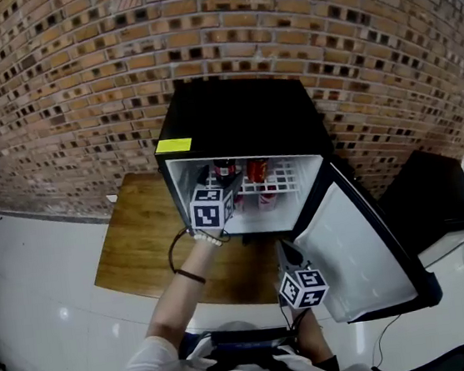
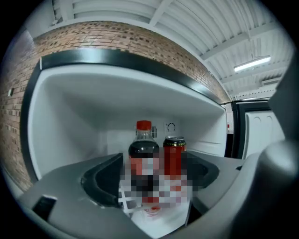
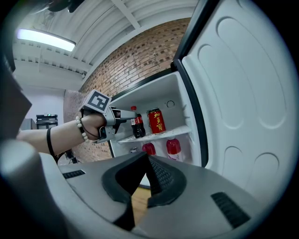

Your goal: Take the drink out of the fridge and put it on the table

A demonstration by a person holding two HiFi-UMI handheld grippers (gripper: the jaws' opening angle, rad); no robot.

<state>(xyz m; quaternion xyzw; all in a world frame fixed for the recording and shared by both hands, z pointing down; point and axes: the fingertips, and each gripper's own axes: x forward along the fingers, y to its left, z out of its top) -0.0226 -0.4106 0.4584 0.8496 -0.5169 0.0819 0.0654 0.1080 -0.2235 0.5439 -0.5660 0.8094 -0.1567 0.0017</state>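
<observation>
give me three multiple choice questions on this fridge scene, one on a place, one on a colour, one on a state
1. Where at the fridge does the cola bottle stand?
A. on the upper shelf
B. on the floor
C. on the roof of it

2. What colour is the bottle's cap?
A. blue
B. red
C. green

3. How is the fridge door?
A. shut
B. taken off
C. swung open

Answers:
1 A: the right gripper view shows it on the upper shelf beside the red can.
2 B: the cap shows plainly red in the left gripper view.
3 C: the head view shows the door's white inner side swung out to the right.
</observation>
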